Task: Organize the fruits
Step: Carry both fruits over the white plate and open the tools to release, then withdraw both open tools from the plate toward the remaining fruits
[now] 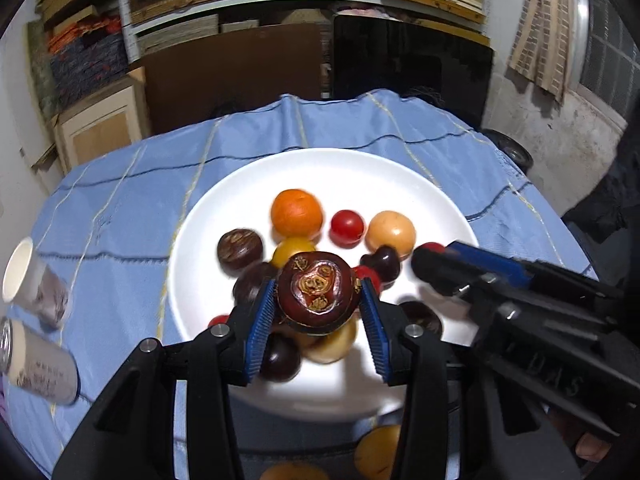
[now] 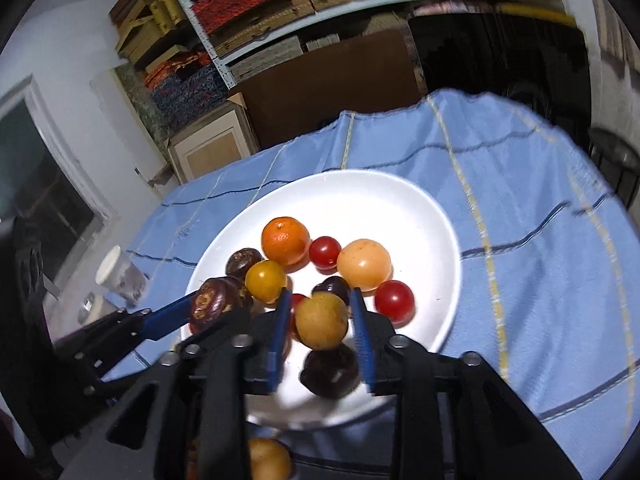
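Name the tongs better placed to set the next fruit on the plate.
Left. The left tongs already clamp a dark maroon fruit above the white plate. The right tongs only straddle a yellow fruit, with gaps showing on both sides.

Far half of the white plate point(image 2: 400, 200) bare and reachable, near half crowded with fruit, orange point(image 2: 285, 240) and red tomatoes point(image 2: 325, 252) mid-plate, paper cups point(image 1: 32, 280) at the cloth's left edge, right cloth point(image 2: 540, 240) open
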A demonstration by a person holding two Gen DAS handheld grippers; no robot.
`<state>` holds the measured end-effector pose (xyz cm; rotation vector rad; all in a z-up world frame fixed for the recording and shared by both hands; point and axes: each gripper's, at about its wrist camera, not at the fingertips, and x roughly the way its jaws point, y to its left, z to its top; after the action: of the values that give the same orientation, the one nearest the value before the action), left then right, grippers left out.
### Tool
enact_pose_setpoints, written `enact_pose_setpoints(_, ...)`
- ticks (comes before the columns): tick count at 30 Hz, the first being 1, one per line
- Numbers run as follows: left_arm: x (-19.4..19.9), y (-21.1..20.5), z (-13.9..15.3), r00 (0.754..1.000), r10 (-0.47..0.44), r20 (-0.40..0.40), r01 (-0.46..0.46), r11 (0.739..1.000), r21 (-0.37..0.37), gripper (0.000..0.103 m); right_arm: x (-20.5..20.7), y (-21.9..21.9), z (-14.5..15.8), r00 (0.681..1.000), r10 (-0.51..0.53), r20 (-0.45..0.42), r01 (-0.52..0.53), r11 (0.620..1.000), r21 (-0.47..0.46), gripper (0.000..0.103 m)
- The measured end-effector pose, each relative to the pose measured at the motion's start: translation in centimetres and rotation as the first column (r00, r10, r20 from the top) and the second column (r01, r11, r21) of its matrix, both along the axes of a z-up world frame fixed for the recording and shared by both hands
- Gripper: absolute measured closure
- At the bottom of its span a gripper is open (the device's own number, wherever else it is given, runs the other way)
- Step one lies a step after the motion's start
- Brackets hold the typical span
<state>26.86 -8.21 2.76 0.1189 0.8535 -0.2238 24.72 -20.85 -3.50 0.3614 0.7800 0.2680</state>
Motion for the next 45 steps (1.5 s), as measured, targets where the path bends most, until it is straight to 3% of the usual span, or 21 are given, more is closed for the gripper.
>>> enact_pose_setpoints(2, 0.0, -0.2, 0.3, 1.000, 0.001, 0.021, -0.001, 1.000, -0.009, 0.034, -0.4, -0.7, 0.3, 0.999, -0.037, 0.023, 0.036, 0.999, 0.023, 0.047)
enact_pose_setpoints(4, -0.6, -0.3, 0.8, 0.997, 0.009, 0.079, -0.009, 1.000, 0.000, 0.020, -1.2, -1.3, 0.7, 0.998, -0.044, 0.040, 0.042, 0.998, 0.040, 0.045)
enact_pose_setpoints(5, -0.9, -0.3, 1.0, 0.996, 0.004, 0.091, -0.004, 1.000, -0.005, 0.018, -1.5, -1.5, 0.9, 0.998, -0.044, 0.039, 0.043, 0.998, 0.043, 0.045)
enact_pose_setpoints(16, -7.1, 3.2, 2.8, 0.994, 0.025, 0.105, -0.020, 0.998, -0.057, 0.015, -8.6, -2.7, 1.8, 0.998, -0.033, 0.056, 0.028, 0.996, 0.086, 0.039)
enact_pose_setpoints(18, -8.6, 4.3, 2.9, 0.994, 0.037, 0.100, -0.030, 0.997, -0.069, 0.014, -9.9, -2.6, 1.7, 0.998, -0.035, 0.061, 0.029, 0.995, 0.091, 0.027)
enact_pose_setpoints(28, -14.8, 8.6, 0.4, 0.994, 0.099, 0.044, -0.096, 0.992, -0.077, 0.011, -15.3, -1.7, -2.1, 0.997, -0.061, 0.045, 0.057, 0.993, 0.101, 0.025)
enact_pose_setpoints(36, -16.6, 6.9, -1.7, 0.999, 0.040, -0.001, -0.040, 0.997, -0.060, 0.011, -16.0, -1.8, -3.6, 0.992, -0.101, 0.077, 0.101, 0.995, -0.001, 0.025)
enact_pose_setpoints(45, -16.0, 4.4, -2.8, 0.998, 0.042, -0.043, -0.044, 0.998, -0.046, 0.012, -16.2, -2.3, -2.9, 0.991, -0.101, 0.091, 0.100, 0.995, 0.018, 0.025)
